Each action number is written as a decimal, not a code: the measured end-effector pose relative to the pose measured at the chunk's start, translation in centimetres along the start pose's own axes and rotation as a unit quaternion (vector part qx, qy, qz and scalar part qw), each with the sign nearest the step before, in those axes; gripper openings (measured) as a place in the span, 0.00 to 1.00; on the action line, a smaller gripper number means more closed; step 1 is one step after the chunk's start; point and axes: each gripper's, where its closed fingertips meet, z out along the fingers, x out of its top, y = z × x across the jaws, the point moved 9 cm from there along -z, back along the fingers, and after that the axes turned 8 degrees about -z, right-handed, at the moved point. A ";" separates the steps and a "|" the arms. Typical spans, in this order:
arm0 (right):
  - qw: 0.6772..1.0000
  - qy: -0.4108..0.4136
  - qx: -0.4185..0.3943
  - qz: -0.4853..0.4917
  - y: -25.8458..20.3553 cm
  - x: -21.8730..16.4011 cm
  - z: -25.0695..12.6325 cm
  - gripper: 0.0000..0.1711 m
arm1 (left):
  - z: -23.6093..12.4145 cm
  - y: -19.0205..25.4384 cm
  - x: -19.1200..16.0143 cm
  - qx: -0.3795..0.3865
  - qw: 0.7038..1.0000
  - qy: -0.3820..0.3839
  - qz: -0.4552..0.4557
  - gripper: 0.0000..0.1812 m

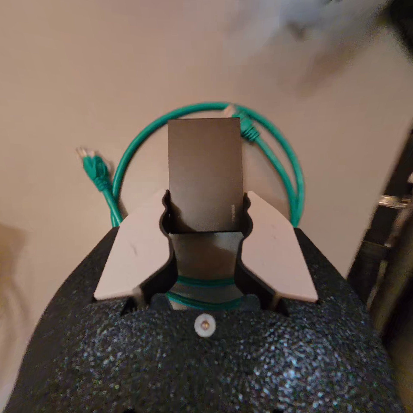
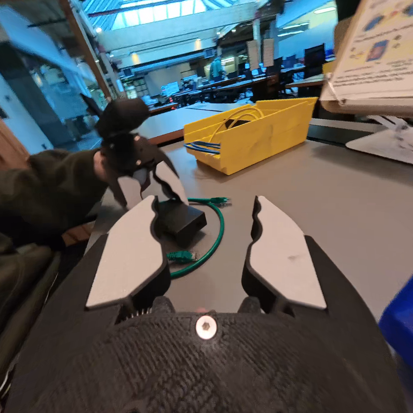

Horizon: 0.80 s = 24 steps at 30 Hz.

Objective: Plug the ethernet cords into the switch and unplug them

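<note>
The left claw clamps both sides of a black switch resting on the surface. The right claw hangs spread wide and empty above a green ethernet cord, both plugs free.

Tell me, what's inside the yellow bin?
Yellow cords loop inside the yellow bin, blue cords poke out its front, something dark lies behind. Its walls hide the bottom.
</note>
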 end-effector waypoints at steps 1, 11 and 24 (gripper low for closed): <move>1.000 0.003 0.016 -0.012 -0.4 0.1 0.1 0.49 | -0.8 0.1 0.5 -0.036 0.999 0.020 0.013 0.34; 0.995 0.016 0.056 -0.085 -4.7 0.3 5.4 0.58 | -4.8 0.4 7.7 -0.142 0.966 -0.023 0.215 0.34; 0.988 0.049 -0.086 -0.117 -3.6 -0.5 5.6 0.43 | -3.9 -0.6 12.4 -0.107 0.948 -0.074 0.289 0.36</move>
